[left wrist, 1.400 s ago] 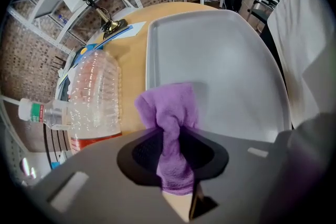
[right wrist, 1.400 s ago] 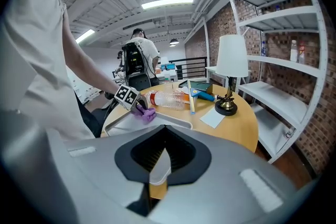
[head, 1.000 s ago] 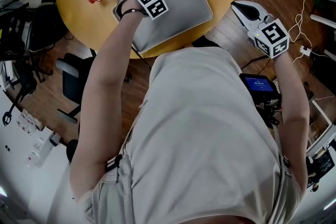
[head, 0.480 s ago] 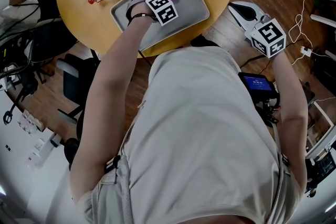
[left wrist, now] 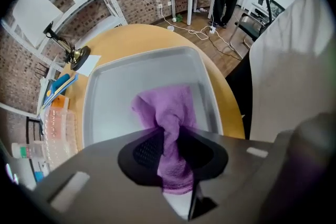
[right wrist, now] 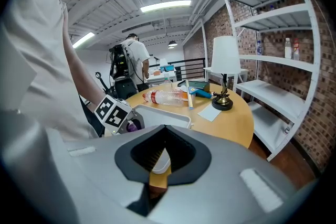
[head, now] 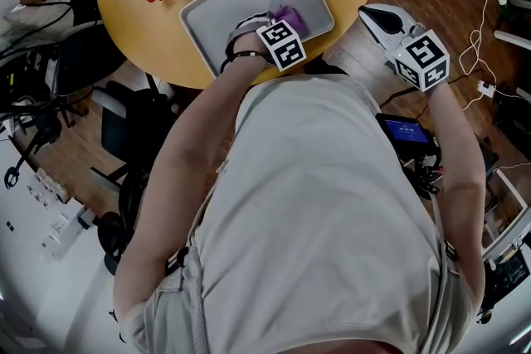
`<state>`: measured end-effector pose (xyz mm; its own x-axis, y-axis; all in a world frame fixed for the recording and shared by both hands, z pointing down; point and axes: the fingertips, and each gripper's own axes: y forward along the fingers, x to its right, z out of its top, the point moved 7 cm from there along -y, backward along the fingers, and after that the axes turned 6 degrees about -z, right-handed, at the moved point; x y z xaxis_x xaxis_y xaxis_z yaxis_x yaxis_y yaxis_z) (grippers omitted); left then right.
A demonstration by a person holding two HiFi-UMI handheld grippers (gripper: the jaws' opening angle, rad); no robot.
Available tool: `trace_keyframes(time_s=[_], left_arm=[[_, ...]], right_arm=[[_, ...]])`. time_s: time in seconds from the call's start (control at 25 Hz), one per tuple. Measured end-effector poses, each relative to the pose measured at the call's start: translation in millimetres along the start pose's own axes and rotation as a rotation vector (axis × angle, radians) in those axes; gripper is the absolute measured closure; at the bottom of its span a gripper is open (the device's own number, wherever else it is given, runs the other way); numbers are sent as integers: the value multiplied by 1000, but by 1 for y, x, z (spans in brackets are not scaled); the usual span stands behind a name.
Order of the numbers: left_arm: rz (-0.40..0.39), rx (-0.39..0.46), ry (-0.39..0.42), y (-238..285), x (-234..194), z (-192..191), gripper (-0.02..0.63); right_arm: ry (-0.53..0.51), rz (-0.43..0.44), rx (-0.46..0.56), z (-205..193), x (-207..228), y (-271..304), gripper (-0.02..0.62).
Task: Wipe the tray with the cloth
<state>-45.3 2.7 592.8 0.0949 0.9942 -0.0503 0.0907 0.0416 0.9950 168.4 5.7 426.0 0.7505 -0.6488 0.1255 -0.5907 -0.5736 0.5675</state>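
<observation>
Left tool (left wrist: 169, 136) clamps cloth (left wrist: 165, 107) near tray (left wrist: 115, 92) rim — right tool (right wrist: 159, 161) together, empty.

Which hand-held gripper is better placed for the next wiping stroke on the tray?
Left. The left hand-held gripper is shut on the purple cloth, which lies on the tray. The right hand-held gripper holds nothing and sits off the table edge.

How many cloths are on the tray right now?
1. The purple cloth lies at the tray's right end in the head view, pinched in the left gripper. That gripper could hide another.
</observation>
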Motion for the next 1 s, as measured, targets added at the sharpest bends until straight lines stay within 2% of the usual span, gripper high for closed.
trace_keyframes(time_s=[0.16,0.24,0.44,0.72,1.0], left_arm=[[-127,30,-73,-2,19,2,517],[-164,45,-71,-3,27,2,517],[-160,57,-10,-2,27,10,515],[-165,41,96,6,20,41,514],[-153,50,169,6,15,77,512]], right_arm=[[5,2,0,-3,-3,-4,592],[9,3,-4,-4,-3,-6,592],[23,-12,-9,-10,0,-11,592],[52,-31,-11,-15,4,-5,592],[74,-37,-19,-20,6,-9,592]])
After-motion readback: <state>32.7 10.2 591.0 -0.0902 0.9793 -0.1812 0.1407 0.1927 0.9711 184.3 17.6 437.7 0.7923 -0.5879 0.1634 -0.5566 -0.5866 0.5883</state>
